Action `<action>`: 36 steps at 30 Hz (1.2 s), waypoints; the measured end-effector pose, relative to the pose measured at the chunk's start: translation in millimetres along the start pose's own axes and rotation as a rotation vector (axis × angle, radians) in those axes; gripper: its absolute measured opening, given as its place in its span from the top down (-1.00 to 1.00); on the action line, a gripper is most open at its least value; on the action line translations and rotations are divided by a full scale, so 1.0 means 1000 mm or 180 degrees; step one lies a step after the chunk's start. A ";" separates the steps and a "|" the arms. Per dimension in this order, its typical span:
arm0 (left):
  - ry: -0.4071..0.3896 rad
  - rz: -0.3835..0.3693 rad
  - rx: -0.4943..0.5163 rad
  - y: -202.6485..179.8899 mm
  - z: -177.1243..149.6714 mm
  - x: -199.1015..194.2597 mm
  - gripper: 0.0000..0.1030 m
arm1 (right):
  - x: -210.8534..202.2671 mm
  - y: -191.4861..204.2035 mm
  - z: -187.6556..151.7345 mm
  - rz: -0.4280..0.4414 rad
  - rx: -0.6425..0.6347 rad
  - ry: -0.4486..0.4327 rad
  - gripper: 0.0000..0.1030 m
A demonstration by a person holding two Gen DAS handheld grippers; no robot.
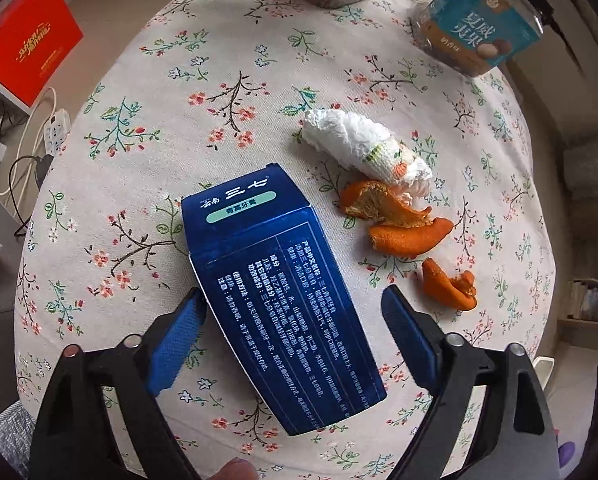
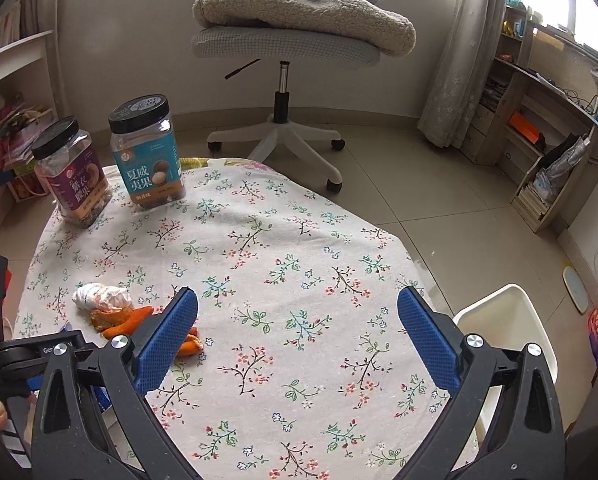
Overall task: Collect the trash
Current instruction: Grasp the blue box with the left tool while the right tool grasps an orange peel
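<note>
- On the floral tablecloth [image 1: 227, 60], nothing looks collected yet: every scrap of rubbish lies out on the cloth, and the white bin [image 2: 511, 320] off the table edge at about 4 o'clock in the right wrist view shows no contents that I can make out.
- Biggest piece first: the blue toothpaste box [image 1: 283, 300] lies flat near the centre of the left wrist view, its long axis running from roughly 11 o'clock down to 5 o'clock, with the labelled end flap pointing away toward 11.
- Left gripper [image 1: 295, 304] is spread wide with a finger on either side of that box; the left pad looks right at its edge, the right pad stands clear, so no grip yet by my reading.
- Next down, the crumpled white tissue [image 1: 363, 148] at about 1 o'clock from the box, lying slantwise, upper left to lower right.
- Then the orange peels [image 1: 411, 228], three bits trailing from the tissue's lower end toward 4 o'clock.
- Right gripper [image 2: 299, 320] hangs wide open over bare cloth, holding nothing.
- Two snack jars [image 2: 147, 156] stand upright at the far edge; I'd judge they aren't trash.
</note>
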State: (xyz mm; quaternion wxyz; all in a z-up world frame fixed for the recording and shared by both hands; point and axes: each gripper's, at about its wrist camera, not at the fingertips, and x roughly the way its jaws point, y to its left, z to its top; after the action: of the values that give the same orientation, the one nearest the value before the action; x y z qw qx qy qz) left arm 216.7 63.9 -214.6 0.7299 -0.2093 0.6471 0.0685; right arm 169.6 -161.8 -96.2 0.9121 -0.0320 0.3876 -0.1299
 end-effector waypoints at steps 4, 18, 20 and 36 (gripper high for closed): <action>-0.0042 -0.0115 0.0031 0.015 -0.006 -0.012 -0.21 | 0.016 0.023 -0.003 0.0065 -0.0341 0.0088 -0.87; -0.0803 -0.0191 0.0378 0.047 -0.003 -0.099 -0.20 | 0.096 0.112 -0.047 0.0663 -0.1852 0.0618 -0.38; -0.0779 -0.0218 0.0387 0.046 -0.003 -0.097 -0.20 | 0.101 0.104 -0.047 0.0885 -0.1667 0.0732 -0.05; -0.1540 -0.0250 0.0592 0.029 -0.019 -0.140 -0.20 | 0.004 0.053 0.008 0.1300 -0.0484 -0.0030 0.78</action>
State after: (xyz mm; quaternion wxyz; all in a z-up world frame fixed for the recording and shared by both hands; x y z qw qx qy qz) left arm 166.7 106.5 -85.9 0.8816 -0.1439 0.4486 0.0285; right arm 189.3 -112.1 -101.4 0.9162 -0.0221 0.3904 0.0873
